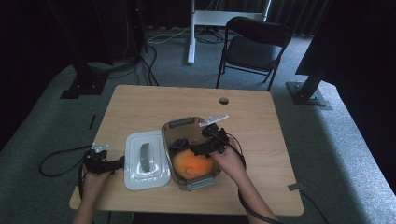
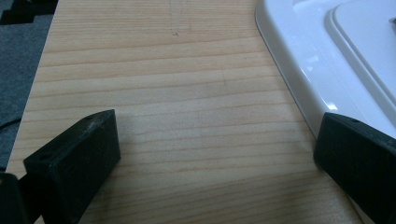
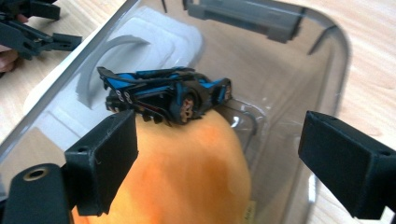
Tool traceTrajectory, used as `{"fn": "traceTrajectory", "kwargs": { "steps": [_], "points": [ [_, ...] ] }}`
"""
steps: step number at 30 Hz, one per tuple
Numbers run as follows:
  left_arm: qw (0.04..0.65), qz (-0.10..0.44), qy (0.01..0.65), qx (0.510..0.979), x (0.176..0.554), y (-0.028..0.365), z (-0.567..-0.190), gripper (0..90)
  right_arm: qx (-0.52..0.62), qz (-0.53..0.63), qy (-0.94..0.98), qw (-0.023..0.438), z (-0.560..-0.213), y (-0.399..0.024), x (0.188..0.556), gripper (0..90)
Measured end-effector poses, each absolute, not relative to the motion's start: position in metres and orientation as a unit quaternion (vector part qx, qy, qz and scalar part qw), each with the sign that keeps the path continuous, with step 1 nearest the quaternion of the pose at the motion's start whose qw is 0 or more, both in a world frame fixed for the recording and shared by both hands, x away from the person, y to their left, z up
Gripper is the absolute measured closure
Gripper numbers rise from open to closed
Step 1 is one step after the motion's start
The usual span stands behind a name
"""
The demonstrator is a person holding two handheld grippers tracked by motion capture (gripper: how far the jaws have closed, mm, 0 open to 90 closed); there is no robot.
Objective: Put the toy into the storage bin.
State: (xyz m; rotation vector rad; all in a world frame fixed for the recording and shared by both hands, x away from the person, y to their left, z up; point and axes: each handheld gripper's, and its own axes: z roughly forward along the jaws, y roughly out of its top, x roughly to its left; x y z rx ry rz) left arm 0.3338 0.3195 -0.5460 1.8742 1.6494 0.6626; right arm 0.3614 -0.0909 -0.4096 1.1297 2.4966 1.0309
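On a pale wooden desk (image 1: 140, 100), in a dark room with a folding chair (image 1: 254, 46) behind it, a person works with a gripper in each hand. Near the desk's front middle stands a clear tub (image 1: 173, 128), its long axis running away from the person. Just to its left lies its white lid (image 1: 135, 175), flat, with a grey handle.

Inside the tub sits a large orange fruit (image 3: 187, 172), filling the near half. Resting on the fruit's far top is a small blue and black toy car (image 3: 163, 95), lying with its long axis across the tub, a copper wheel facing the camera in the right gripper view.

The right gripper (image 1: 191, 148) hangs over the tub from the right, tilted down into it. Its fingers (image 3: 105, 163) are spread wide and hold nothing; the fruit lies between and below them, and the car lies just beyond their tips, slightly toward the left one. This hand is by far the nearer to both.

The left gripper (image 1: 122, 161) rests low at the desk's front left, pointing at the lid's left edge. Its fingers (image 2: 74, 163) are also spread wide, empty, with bare wood between them and one tip just beside the lid's rim.
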Motion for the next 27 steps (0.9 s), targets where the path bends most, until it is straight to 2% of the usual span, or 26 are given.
{"fn": "traceTrajectory", "kwargs": {
  "steps": [5,27],
  "points": [
    [0.276,0.247,0.614,0.698,0.334,0.32,-0.546,0.7,0.378,0.355,0.843,0.14,-0.408,-0.102,0.355,11.3],
    [0.274,0.246,0.613,0.699,0.334,0.32,-0.546,0.7,0.398,0.371,0.821,0.169,-0.42,-0.154,0.348,11.3]
  ]
}}
